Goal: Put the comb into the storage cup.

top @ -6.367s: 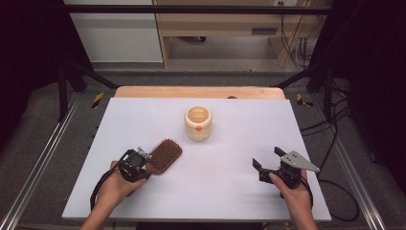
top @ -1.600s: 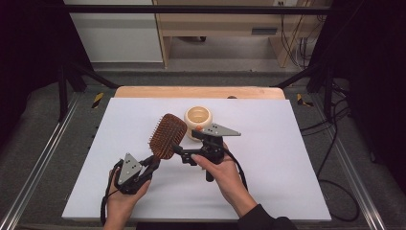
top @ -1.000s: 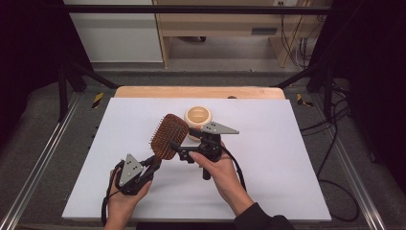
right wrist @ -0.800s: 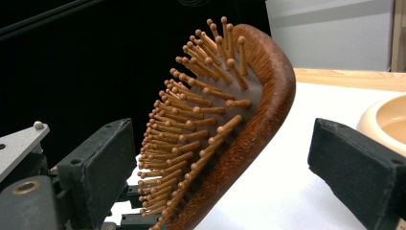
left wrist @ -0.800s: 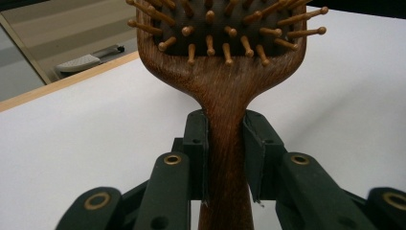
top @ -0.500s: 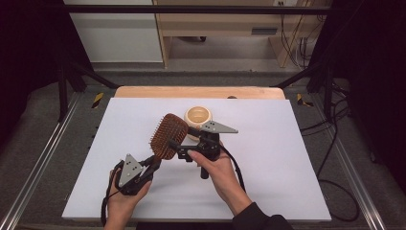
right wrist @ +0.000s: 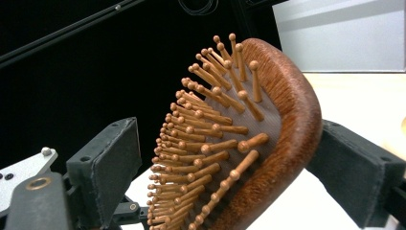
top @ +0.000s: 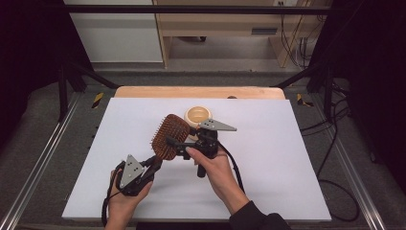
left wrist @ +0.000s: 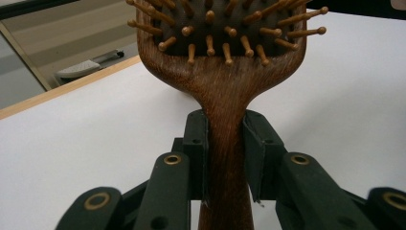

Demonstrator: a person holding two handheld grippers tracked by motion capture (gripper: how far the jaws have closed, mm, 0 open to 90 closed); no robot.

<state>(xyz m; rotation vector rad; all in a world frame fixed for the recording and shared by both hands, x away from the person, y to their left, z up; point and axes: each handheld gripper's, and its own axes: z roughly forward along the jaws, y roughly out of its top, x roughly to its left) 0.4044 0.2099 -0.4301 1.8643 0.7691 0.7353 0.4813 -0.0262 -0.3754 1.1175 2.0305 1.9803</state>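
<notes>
Your left gripper (top: 152,165) pinches the hairbrush (top: 170,136) by its handle, head raised above the table (top: 287,158). Your right gripper (top: 176,146), its jaws just closing, straddles the head unpressed; seat them on the wooden rim, not the bristles.

A: Left gripper (top: 152,164): black body, grey three-cornered plate on top with small dark holes, black cable looping below the hand (top: 125,197).

B: Its jaws close up: matte black linkage arms, brass-ringed pivot holes, flat black pads with tiny screw holes.

A: Right gripper (top: 175,145): same black build, grey pointed plate, stubby black handle, black cable trailing along the forearm.

B: Close up, its pads (right wrist: 109,175) are thick, rectangular, felt-like dark grey; a silver bracket with a round-head screw and a brass ring sits beside one.

A: Clothing: a dark sleeve on the right forearm, left forearm bare.
</notes>
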